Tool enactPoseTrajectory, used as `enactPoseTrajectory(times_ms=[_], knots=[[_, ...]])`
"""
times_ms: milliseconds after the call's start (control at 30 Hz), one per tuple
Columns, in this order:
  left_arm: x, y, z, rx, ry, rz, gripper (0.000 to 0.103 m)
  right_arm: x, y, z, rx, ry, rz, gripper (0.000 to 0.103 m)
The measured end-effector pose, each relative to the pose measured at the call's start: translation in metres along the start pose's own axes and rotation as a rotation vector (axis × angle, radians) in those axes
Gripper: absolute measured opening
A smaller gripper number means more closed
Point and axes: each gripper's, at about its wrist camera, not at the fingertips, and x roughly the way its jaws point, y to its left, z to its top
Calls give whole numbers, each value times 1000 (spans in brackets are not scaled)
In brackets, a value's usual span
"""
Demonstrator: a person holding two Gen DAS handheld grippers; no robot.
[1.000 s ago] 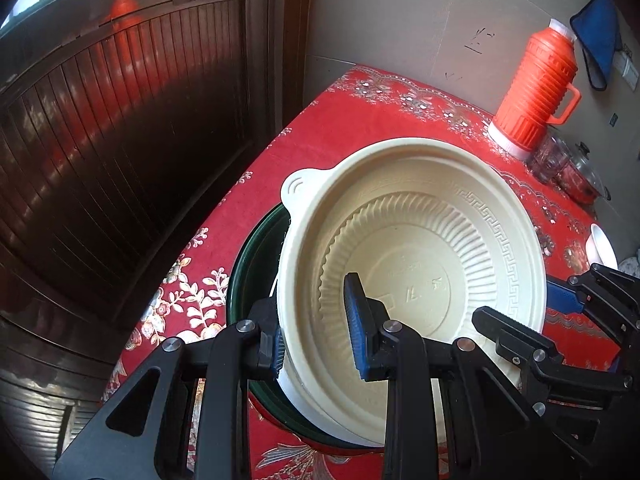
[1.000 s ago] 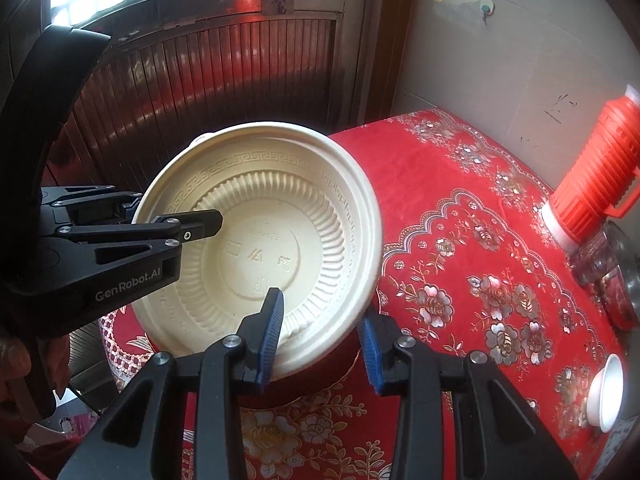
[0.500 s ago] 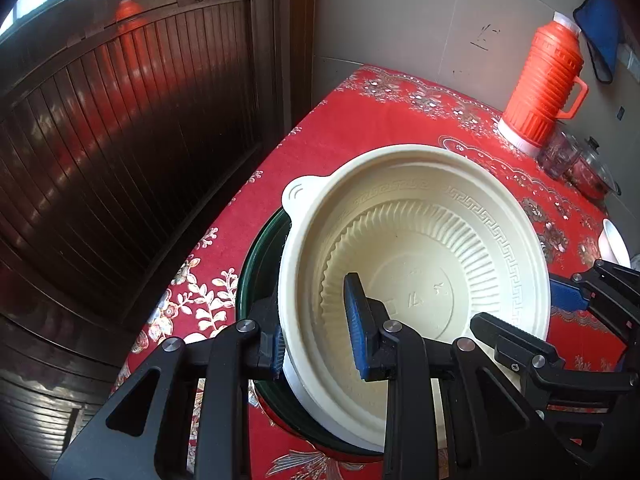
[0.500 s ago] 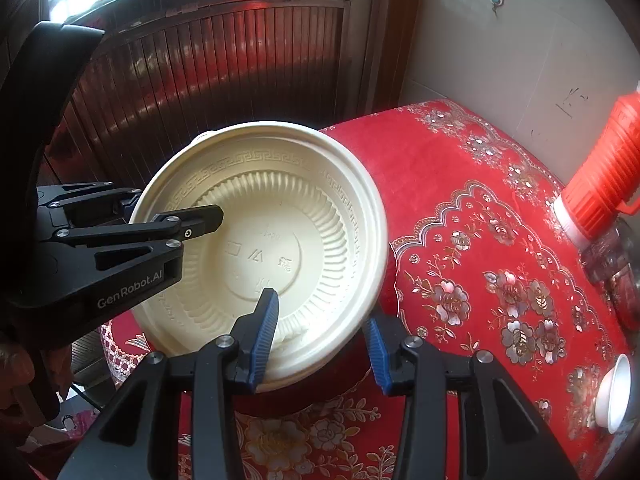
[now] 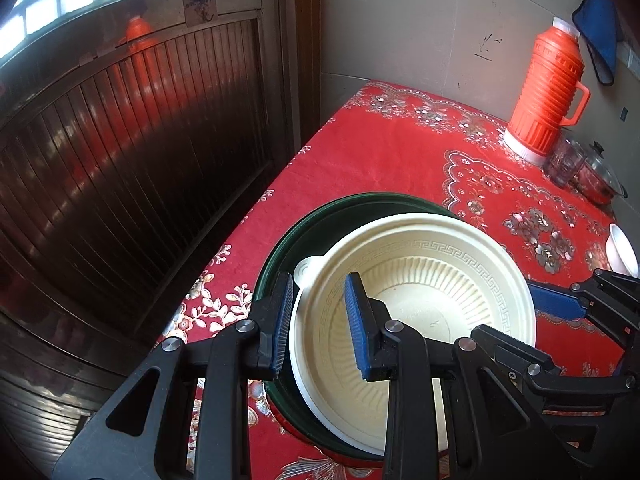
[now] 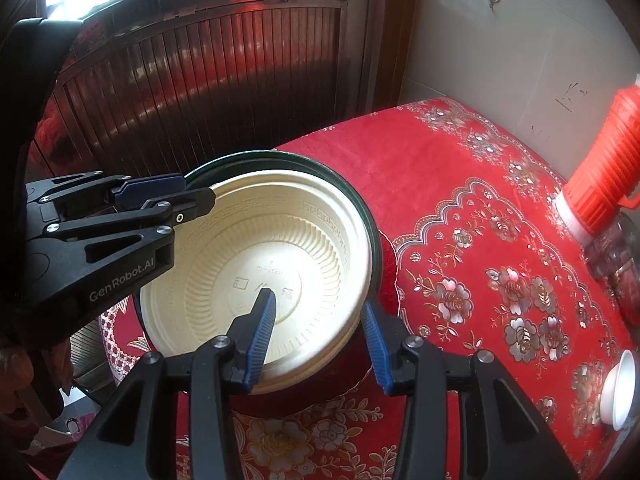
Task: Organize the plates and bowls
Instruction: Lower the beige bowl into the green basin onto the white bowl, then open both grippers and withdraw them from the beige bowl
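A cream ribbed bowl (image 5: 440, 300) (image 6: 260, 256) lies flat inside a dark green dish (image 5: 320, 224) (image 6: 332, 172) on the red flowered tablecloth (image 5: 400, 152). My left gripper (image 5: 319, 300) (image 6: 196, 194) is shut on the bowl's rim beside its small tab, one pad outside and one inside. My right gripper (image 6: 318, 304) (image 5: 504, 314) straddles the opposite rim, one finger over the bowl's floor and one outside. Its jaws have eased apart and sit loosely around the rim.
An orange thermos (image 5: 546, 96) (image 6: 600, 176) stands at the back by the wall, with glass jars and a lidded pot (image 5: 596, 176) beside it. A small white cup (image 5: 622, 248) (image 6: 618, 392) sits at the right. The table edge and a dark slatted door lie left.
The cream bowl, earlier tilted up on its edge, has come down flat into the green dish. The right gripper's jaws have spread a little around the rim.
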Motion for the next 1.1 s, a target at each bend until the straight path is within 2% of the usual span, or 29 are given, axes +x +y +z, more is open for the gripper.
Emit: enactPoseTrajectory(times_ms=[367,433,500,533,567,633,700,1100], knots=[[-2,-8,-1,-5,-1,-17,27,-10,-7,-3,32,-36,6,50],[-2,-11,0,-1,-2,-24,27,-14,-10,-5,47,-45,7,62],[-2,-15,1,6,-4,-29,28,-18,-15,-7,60,-54,3,67],[-3,-17,1,8,-5,-35,35,-20,-17,-8,69,-58,6,67],[-4,-20,1,10,-9,-42,48,-22,-20,-9,81,-61,14,67],[-8,-24,2,14,-27,-53,58,-25,-27,-12,110,-67,22,75],[-11,-29,3,20,-40,-59,58,-27,-33,-15,127,-72,14,78],[-17,-63,7,75,-49,-93,58,-42,-60,-34,206,-81,-11,79]])
